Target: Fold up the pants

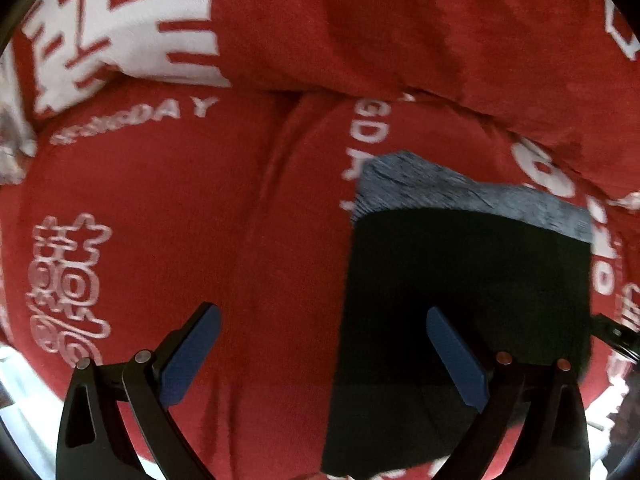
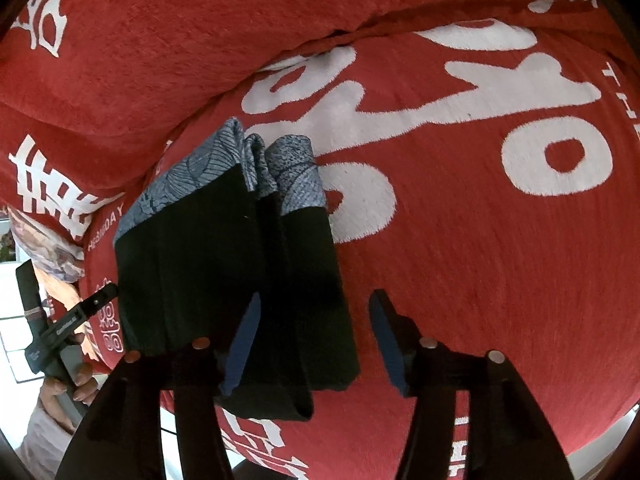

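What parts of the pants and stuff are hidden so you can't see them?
- Black folded pants with grey patterned cuffs: left wrist view, bottom edge cuts off the near end.
- Red blanket with white lettering: left wrist view, letters blurred.
- Person's hand: right wrist view, mostly hidden by the gripper handle.

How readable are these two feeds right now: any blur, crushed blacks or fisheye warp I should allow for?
Left wrist view: motion blur smears the blanket lettering and the grey cuff, and the pants are crushed to flat black. Right wrist view: sharper, the blanket weave and cuff pattern read clearly, though the black folds barely separate. Both views: strong fisheye bowing, dark corners, and blown-out white at the lower edges.
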Demonstrator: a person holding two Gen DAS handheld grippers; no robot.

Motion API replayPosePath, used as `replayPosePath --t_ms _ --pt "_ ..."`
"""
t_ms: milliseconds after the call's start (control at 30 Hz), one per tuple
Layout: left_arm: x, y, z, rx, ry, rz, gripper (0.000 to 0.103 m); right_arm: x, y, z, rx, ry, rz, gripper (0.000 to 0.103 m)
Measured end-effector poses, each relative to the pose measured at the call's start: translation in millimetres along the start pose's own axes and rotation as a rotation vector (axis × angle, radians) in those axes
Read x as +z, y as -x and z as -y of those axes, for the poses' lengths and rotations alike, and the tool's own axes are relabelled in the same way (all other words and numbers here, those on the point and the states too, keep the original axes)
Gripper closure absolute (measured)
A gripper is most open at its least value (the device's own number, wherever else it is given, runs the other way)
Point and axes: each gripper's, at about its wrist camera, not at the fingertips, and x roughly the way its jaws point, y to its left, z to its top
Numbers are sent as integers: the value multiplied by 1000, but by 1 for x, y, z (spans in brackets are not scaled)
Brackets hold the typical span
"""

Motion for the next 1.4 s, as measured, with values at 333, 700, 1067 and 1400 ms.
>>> replayPosePath --t_ms 333,700,1067,1400 --pt "-5 -22 13 -287 24 -151 0 0 -9 14 131 -15 -38 22" --pt "6 -41 3 -350 5 -197 0 9 -28 25 211 -25 -106 22" --pt "9 -60 20 -423 -48 -213 0 21 -50 13 384 85 -180 22" --pt "1 -41 29 -396 -56 -141 22 27 -52 22 447 -23 -175 56"
